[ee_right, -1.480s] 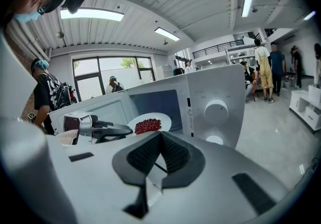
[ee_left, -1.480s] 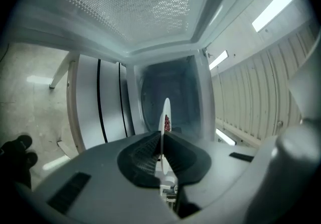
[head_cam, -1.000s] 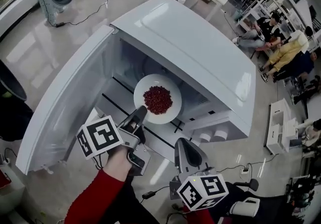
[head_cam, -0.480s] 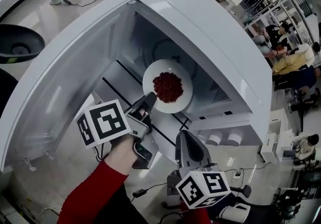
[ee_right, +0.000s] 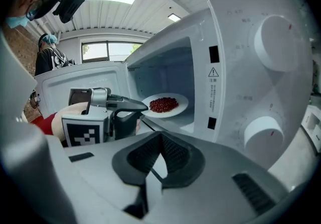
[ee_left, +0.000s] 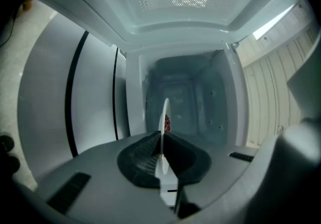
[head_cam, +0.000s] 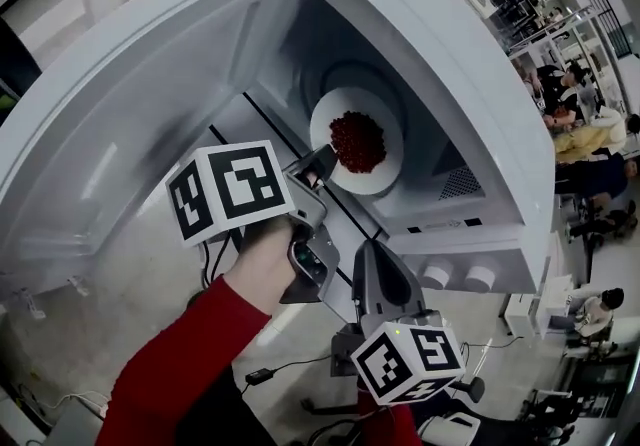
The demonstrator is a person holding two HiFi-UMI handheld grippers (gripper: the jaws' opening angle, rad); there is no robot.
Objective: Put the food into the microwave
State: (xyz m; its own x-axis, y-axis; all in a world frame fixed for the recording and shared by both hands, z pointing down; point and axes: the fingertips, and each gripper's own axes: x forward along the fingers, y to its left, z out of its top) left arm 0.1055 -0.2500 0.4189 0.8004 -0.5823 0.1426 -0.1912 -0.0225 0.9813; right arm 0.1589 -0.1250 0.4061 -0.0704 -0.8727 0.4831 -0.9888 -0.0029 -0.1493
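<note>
The red food [head_cam: 357, 141], a heap of small beans or berries, sits in the middle of a white plate [head_cam: 389, 161], and that plate is held roughly level in the mouth of the microwave [head_cam: 480, 114], partly inside the cavity and clear of its floor. The left gripper [head_cam: 325, 162] has the plate by its near rim, jaws pinched on the edge; from along the jaws the plate shows edge-on as a thin white line between them. A hand [head_cam: 265, 254] in a red sleeve [head_cam: 180, 364] carries this gripper. The microwave's door [head_cam: 130, 114] stands swung wide to the left. The right gripper [head_cam: 368, 259] hangs lower, just outside the oven in front of its control panel, with its jaws pressed together on nothing. Two round white knobs [head_cam: 435, 277] sit on that panel, just beside it. Well off to the right, people [head_cam: 575, 134] are seated among tables.
</note>
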